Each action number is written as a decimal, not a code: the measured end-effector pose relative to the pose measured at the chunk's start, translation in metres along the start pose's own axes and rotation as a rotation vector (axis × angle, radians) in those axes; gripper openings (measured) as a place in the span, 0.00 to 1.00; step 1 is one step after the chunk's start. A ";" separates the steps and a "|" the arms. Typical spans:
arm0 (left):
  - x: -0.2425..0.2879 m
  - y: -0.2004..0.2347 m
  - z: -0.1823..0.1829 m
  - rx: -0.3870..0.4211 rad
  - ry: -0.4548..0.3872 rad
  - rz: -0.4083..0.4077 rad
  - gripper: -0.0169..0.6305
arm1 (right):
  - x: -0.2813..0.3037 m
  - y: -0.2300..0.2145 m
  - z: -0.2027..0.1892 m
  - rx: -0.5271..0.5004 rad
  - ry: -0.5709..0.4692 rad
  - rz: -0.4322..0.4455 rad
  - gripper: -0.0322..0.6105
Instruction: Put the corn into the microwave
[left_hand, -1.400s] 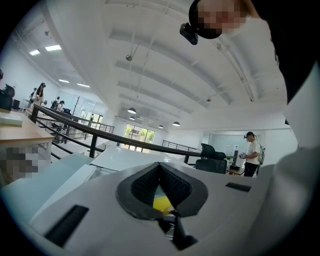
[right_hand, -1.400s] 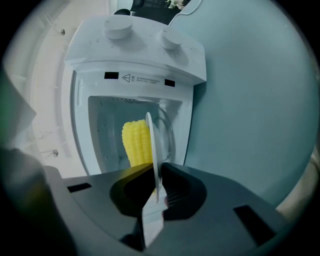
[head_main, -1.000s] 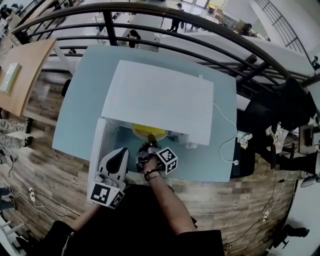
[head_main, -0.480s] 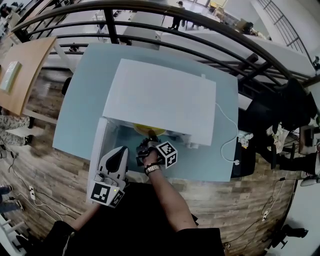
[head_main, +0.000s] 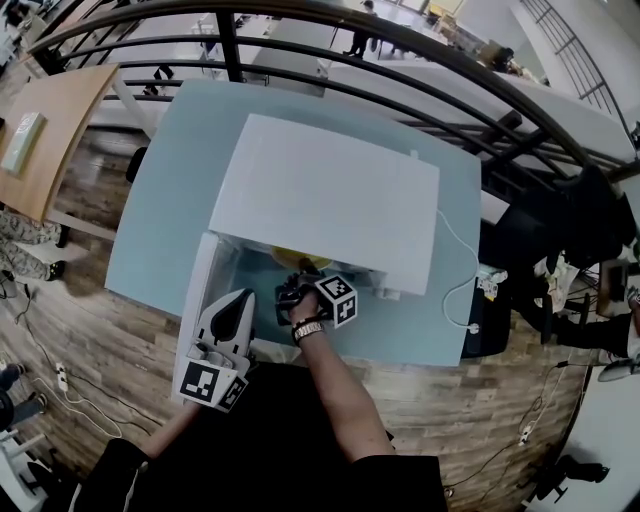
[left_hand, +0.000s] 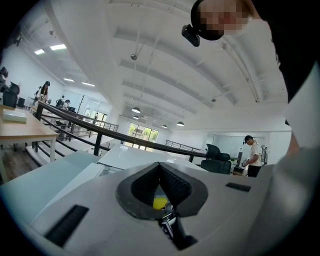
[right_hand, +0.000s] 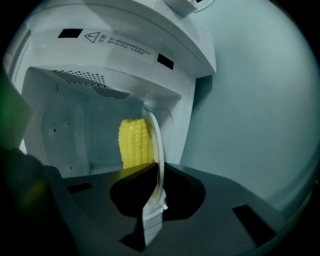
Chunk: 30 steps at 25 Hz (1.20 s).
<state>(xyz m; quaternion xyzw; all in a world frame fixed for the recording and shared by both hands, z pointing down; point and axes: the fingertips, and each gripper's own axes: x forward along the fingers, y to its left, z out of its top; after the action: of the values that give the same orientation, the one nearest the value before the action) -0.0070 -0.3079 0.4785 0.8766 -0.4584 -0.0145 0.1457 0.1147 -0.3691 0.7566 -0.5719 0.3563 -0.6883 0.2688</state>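
A yellow cob of corn (right_hand: 135, 142) lies on a white-rimmed plate (right_hand: 156, 145), which I see edge-on in the right gripper view. My right gripper (right_hand: 152, 175) is shut on the plate's near rim. It holds the plate at the mouth of the white microwave (head_main: 330, 200), with the cavity (right_hand: 75, 125) just beyond. From the head view only a yellow sliver of the plate (head_main: 297, 260) shows under the microwave's top, ahead of the right gripper (head_main: 290, 290). The left gripper (head_main: 238, 305) hangs beside the open door (head_main: 200, 290), jaws together and holding nothing.
The microwave stands on a light-blue table (head_main: 170, 200), its door swung open to the left. A white power cable (head_main: 455, 260) runs along the table at the right. Black railings (head_main: 400, 60) cross behind the table. A person (left_hand: 252, 155) stands far off.
The right gripper has sunk a little and pushed the plate further into the microwave mouth, so less yellow shows from above. The left gripper has kept still.
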 end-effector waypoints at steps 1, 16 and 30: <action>0.000 0.000 -0.001 -0.002 0.001 0.001 0.03 | 0.002 0.001 0.001 -0.001 0.001 0.002 0.10; 0.002 0.000 -0.004 -0.005 0.013 -0.009 0.03 | 0.009 0.016 0.001 -0.150 0.064 0.011 0.22; -0.003 -0.003 -0.008 0.000 0.018 -0.021 0.03 | -0.030 -0.004 0.003 -0.235 0.029 -0.026 0.25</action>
<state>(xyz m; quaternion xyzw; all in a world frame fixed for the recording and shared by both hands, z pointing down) -0.0053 -0.3016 0.4845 0.8815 -0.4476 -0.0082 0.1500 0.1233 -0.3438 0.7426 -0.5940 0.4310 -0.6534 0.1856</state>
